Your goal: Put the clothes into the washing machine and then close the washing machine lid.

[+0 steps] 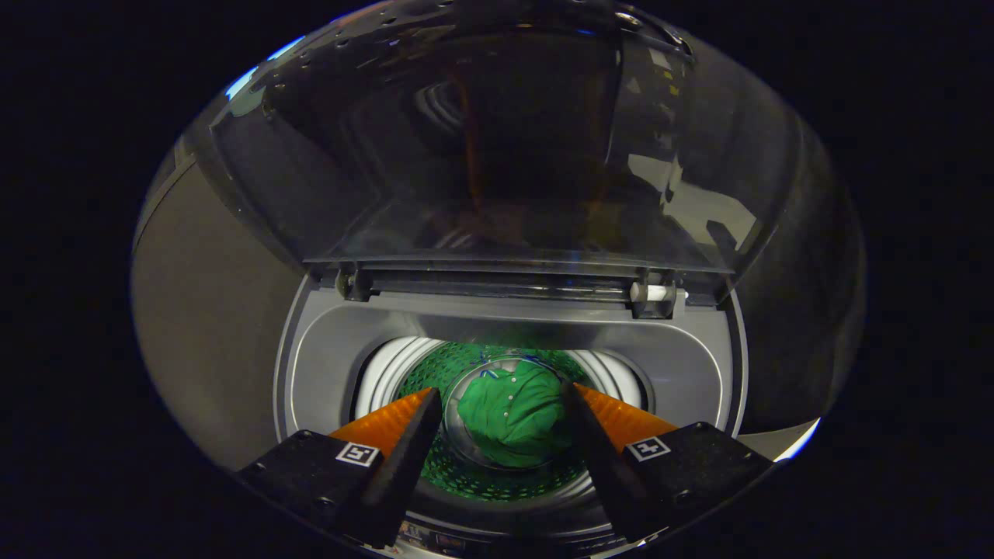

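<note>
- The gripper (501, 404) hangs above the washing machine (311, 365), its fingers spread wide and gripping nothing.
- A green garment (516, 419) lies crumpled at the bottom of the drum (388, 369), seen through the gap between the fingers.
- The clear lid (497, 155) stands raised behind the drum opening, hinged along the machine's back rim.

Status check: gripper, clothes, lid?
Gripper open above the drum, holding nothing. Green shirt lies in the drum below. Lid up, nothing blocking it.
</note>
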A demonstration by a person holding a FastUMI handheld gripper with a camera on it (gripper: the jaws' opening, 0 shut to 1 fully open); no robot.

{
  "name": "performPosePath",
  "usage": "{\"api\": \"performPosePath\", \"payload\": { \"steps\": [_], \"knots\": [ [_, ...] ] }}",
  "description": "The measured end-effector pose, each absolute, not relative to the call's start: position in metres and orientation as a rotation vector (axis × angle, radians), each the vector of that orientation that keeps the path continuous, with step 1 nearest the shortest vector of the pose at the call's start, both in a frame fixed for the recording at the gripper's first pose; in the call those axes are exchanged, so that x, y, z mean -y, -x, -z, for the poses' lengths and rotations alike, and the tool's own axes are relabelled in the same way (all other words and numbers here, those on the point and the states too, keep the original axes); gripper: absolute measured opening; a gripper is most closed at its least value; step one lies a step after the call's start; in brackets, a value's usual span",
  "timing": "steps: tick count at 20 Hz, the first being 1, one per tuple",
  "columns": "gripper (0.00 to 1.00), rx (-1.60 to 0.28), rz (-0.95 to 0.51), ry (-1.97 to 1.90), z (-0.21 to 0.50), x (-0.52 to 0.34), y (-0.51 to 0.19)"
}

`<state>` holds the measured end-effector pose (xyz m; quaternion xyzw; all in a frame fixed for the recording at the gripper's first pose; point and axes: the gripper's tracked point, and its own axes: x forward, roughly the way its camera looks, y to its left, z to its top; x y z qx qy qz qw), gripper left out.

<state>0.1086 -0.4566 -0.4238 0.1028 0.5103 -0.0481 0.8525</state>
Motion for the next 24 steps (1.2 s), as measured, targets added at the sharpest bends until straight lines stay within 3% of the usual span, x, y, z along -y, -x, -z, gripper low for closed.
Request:
{"api": "performPosePath", "payload": {
  "steps": [12, 24],
  "knots": [
    [0.99, -0.869, 0.093, -0.221, 0.352, 0.434, -0.115],
    [0.99, -0.384, 0.129, -0.233, 0.166, 0.413, -0.148]
  ]
}}
